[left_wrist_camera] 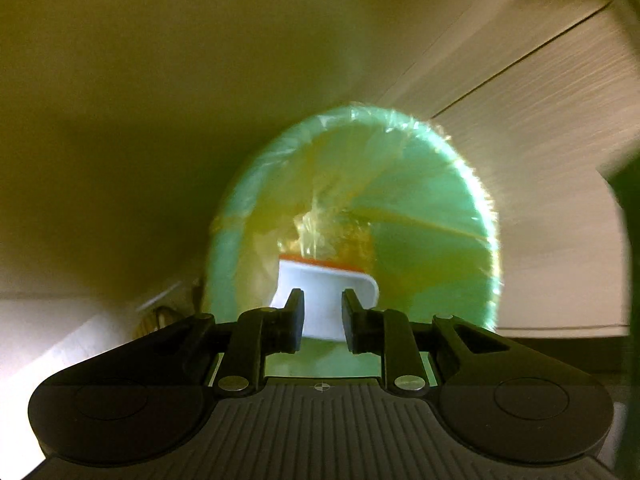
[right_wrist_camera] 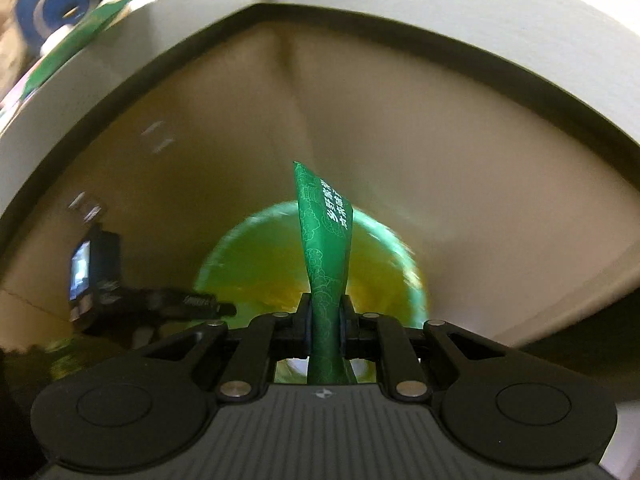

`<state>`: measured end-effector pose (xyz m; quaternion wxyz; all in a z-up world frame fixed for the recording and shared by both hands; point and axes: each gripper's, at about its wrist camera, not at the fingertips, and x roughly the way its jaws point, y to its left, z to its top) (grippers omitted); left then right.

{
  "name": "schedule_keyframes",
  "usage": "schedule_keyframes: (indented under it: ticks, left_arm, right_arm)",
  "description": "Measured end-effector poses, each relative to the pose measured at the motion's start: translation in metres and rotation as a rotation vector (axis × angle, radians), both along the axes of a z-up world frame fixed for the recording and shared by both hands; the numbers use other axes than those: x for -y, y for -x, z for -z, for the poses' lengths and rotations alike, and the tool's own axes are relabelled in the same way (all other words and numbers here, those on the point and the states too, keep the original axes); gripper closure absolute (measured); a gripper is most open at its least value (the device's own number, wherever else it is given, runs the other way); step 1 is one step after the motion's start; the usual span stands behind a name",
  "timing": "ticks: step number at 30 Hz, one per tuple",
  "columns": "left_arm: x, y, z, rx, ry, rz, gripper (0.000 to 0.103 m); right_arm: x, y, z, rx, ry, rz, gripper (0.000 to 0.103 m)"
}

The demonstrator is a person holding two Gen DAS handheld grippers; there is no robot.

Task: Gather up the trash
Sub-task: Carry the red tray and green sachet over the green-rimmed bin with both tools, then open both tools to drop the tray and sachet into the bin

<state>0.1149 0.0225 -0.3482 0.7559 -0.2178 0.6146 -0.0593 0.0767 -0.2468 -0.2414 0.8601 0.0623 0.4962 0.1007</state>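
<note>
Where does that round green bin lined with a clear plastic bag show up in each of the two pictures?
Left wrist view: the round green bin with a clear plastic liner fills the centre, just beyond the left tongs.
Right wrist view: the bin sits lower centre, partly hidden by the green printed wrapper strip clamped in the right tongs.
Shared landmark: the bin's yellowish liner.

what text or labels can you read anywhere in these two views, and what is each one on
Green wrapper pinched in the right gripper: white Chinese characters in two columns, tilted and too blurred to quote reliably.
White container between the left gripper's jaws: no text visible.
Green bin: no text visible.
</note>
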Motion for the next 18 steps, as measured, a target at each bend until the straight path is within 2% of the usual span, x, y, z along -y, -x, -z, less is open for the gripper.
schedule_keyframes:
  ticks: [3, 8, 12, 18]
  left_arm:
    - [-0.014, 0.024, -0.023, 0.005, 0.031, -0.034, 0.080]
    - [-0.033, 0.047, -0.043, 0.002, 0.053, -0.090, 0.080]
    - [-0.042, 0.058, -0.046, -0.011, 0.066, -0.108, 0.080]
    - [-0.039, 0.055, -0.048, -0.020, 0.069, -0.114, 0.080]
  right_arm:
    - [-0.023, -0.025, 0.004, 0.030, -0.066, -0.114, 0.091]
    - [-0.040, -0.066, 0.039, -0.001, -0.202, -0.176, 0.089]
    - [-0.040, -0.083, 0.067, -0.043, -0.104, -0.128, 0.084]
    - [-0.021, -0.072, 0.066, -0.058, -0.029, -0.099, 0.072]
